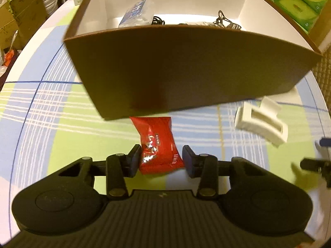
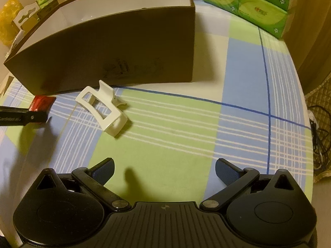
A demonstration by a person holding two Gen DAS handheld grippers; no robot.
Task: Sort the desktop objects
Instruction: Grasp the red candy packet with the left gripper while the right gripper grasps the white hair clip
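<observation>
A red snack packet (image 1: 158,144) lies on the checked tablecloth against the front wall of a brown cardboard box (image 1: 186,68). My left gripper (image 1: 162,155) is open, its fingers on either side of the packet's near end, the left pad touching or nearly touching it. A white hair claw clip (image 1: 261,122) lies to the right of the packet. In the right wrist view the clip (image 2: 103,107) lies ahead and left, the packet (image 2: 42,102) at the far left by the box (image 2: 113,57). My right gripper (image 2: 164,172) is open and empty above the cloth.
Inside the box lie a blue-and-white packet (image 1: 136,12) and dark cables (image 1: 225,21). Green tissue packs (image 2: 248,2) stand behind the box at the right. Cardboard boxes (image 1: 22,14) stand beyond the table's left edge. Cables (image 2: 319,136) hang off the right edge.
</observation>
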